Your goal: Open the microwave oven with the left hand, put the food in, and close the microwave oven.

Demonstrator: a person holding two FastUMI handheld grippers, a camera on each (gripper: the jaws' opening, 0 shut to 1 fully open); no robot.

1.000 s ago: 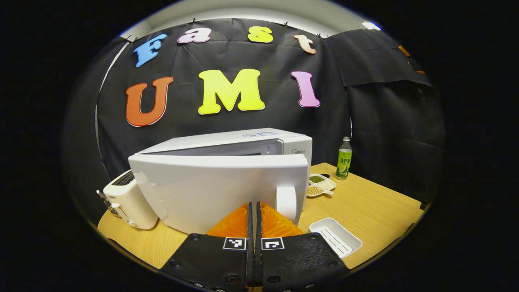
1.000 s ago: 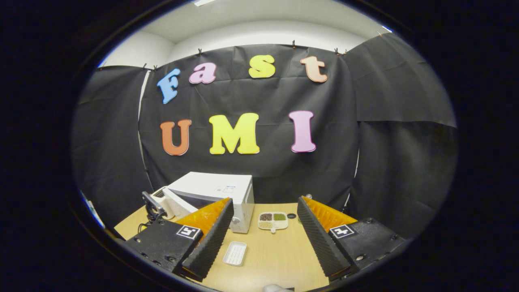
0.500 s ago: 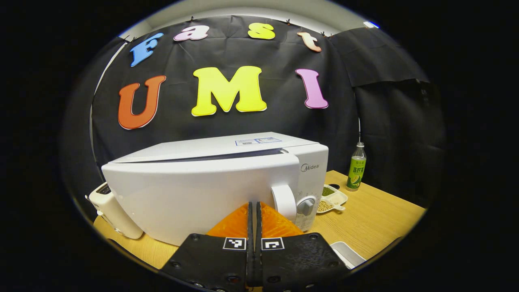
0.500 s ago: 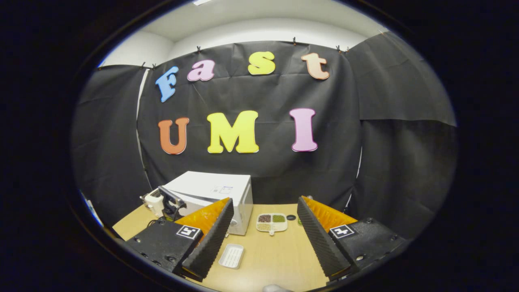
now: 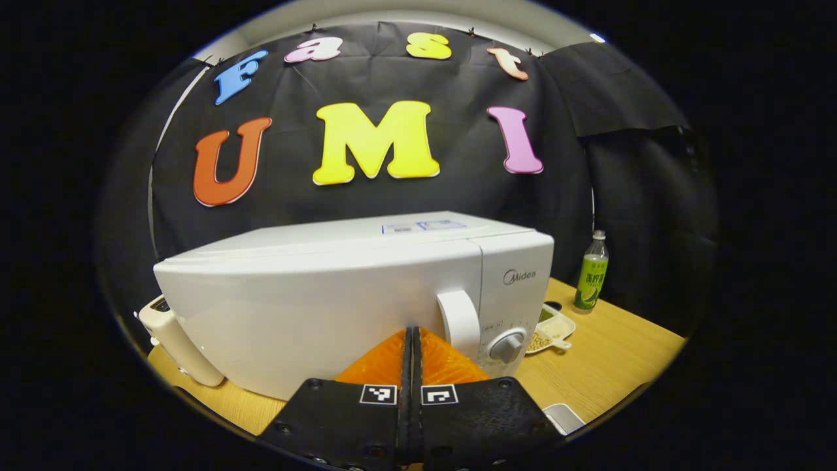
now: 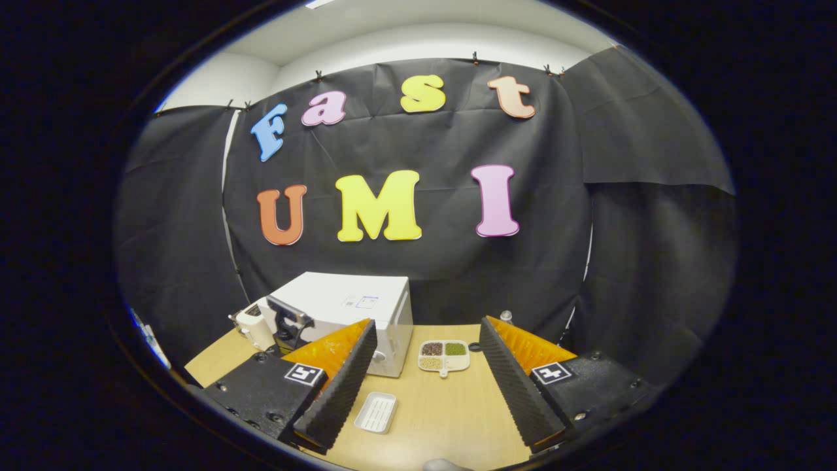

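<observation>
Left hand-held gripper (image 5: 412, 330): fingers pressed together, nothing between them. Tips sit at the microwave oven (image 5: 353, 294) door front, just left of the white door handle (image 5: 458, 324); can't tell if they actually touch the door. From the right gripper view the same unit (image 6: 288, 324) sits against the front of the microwave oven.

Right hand-held gripper (image 6: 425, 366): fingers spread wide, holding nothing, hanging above the tabletop (image 6: 444, 412), well back from the oven.

Microwave oven: white, on the left part of the tabletop, door flush with the body, looks closed. Control knob (image 5: 509, 345) on the right panel.

Others on the tabletop: a white toaster (image 5: 176, 340) just left of the oven, a divided dish of beans (image 6: 444, 355) to its right, a green-labelled bottle (image 5: 592, 271) further back, and an empty white tray (image 6: 376, 412) in front.
</observation>
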